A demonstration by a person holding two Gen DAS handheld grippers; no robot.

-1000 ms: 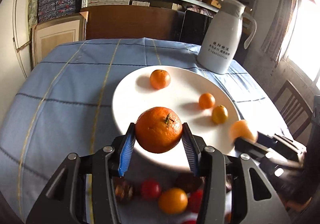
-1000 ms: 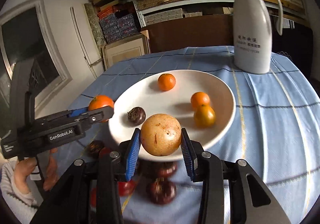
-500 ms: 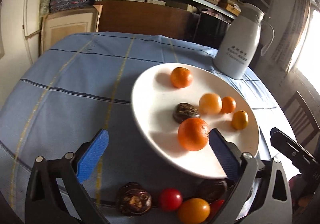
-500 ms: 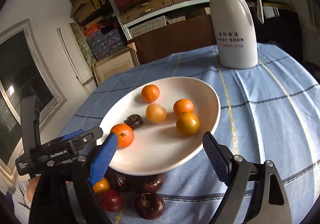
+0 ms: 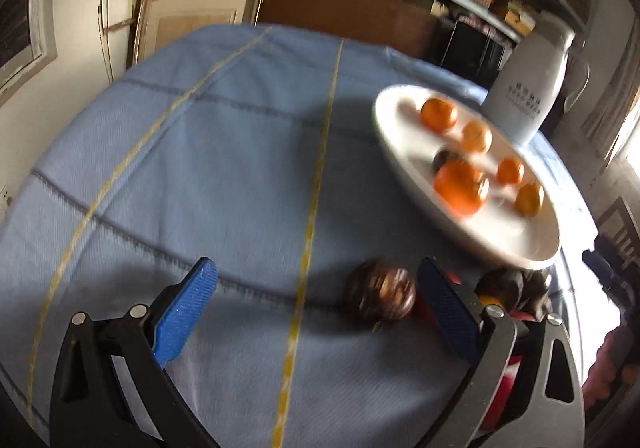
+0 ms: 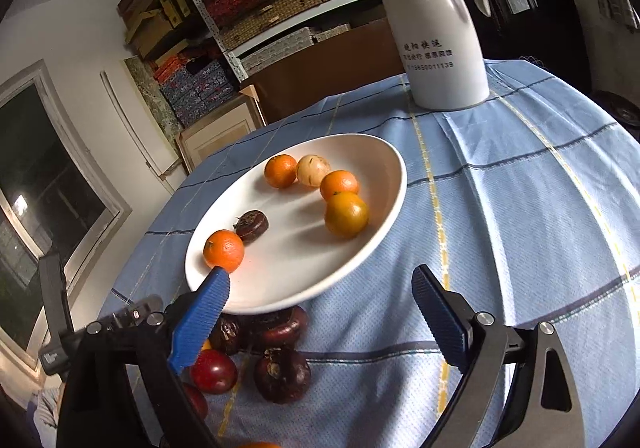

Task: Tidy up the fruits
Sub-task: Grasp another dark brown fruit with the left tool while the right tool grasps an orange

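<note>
A white plate (image 6: 360,264) on the blue cloth holds several fruits: an orange (image 6: 224,250) at its near left rim, a dark passion fruit (image 6: 252,225), a pale round fruit (image 6: 313,170) and more oranges. The plate (image 5: 516,248) also shows in the blurred left wrist view. Dark and red fruits (image 6: 282,374) lie on the cloth in front of the plate. My left gripper (image 5: 316,312) is open and empty, with a dark fruit (image 5: 380,294) just inside its right finger. My right gripper (image 6: 320,324) is open and empty above the plate's near rim.
A white thermos jug (image 6: 434,28) stands on the table behind the plate. The left gripper's body (image 6: 80,332) shows at the lower left of the right wrist view. Shelves of boxes line the back wall. A chair (image 5: 616,232) stands at the right.
Both grippers let go their fruit onto the plate and opened. The left gripper has swung left and down toward the loose fruits; the right has drawn back.
</note>
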